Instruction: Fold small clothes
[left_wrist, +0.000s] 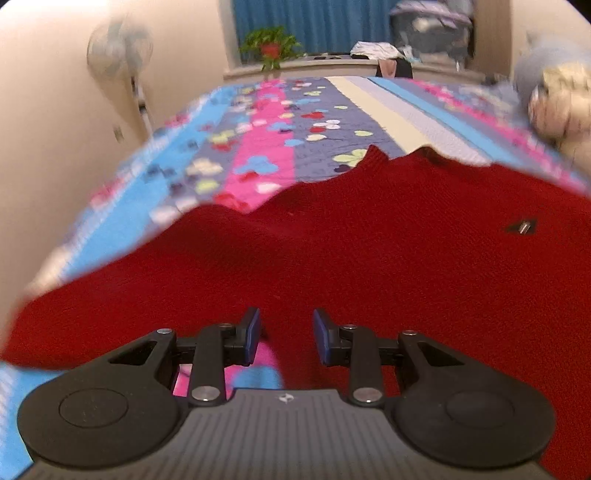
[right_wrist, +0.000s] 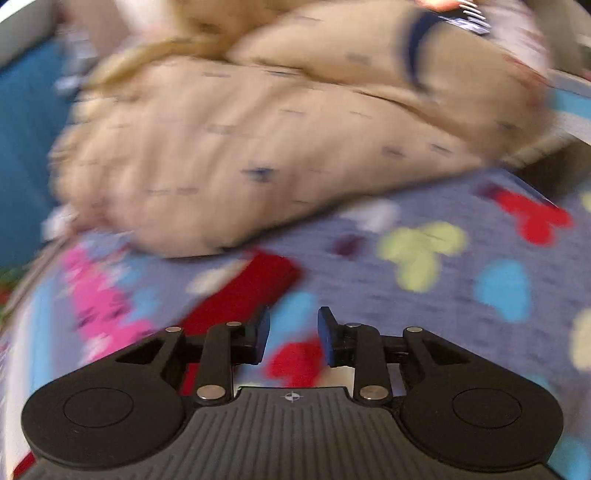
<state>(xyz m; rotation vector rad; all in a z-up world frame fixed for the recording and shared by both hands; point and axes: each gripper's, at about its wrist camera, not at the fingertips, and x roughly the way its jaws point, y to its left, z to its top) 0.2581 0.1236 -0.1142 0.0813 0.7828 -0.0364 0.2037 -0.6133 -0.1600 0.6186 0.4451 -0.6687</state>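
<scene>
Bedspread (left_wrist: 258, 122), patterned in blue, pink and grey stripes with heart shapes, covering the whole work surface in both views. Sweater (left_wrist: 351, 251), red knit, spread across the near half of the bedspread in the left wrist view, its far edge uneven and rumpled, a small dark badge (left_wrist: 521, 226) on its right part; a red strip (right_wrist: 240, 295), probably a sleeve or hem of the same garment, shows blurred just left of the right tool. Pile of beige printed fabric (right_wrist: 258, 140), bulky, lying beyond the right tool on the bedspread; heavily blurred, type of item not determinable. Standing fan (left_wrist: 120, 48) and potted plant (left_wrist: 271, 46), background, well apart from the work. Left gripper (left_wrist: 287, 341), fingers set apart with nothing between them, low over the sweater's near edge. Right gripper (right_wrist: 293, 339), fingers likewise parted and empty, over bare bedspread. Step in hand, judged: taking hold of the sweater to begin a fold. Handling note: bring each tool to a near corner or hem, pinch the full knit thickness, lift both sides evenly, and smooth the rumpled far edge before creasing, since loose knit stretches and sags.
</scene>
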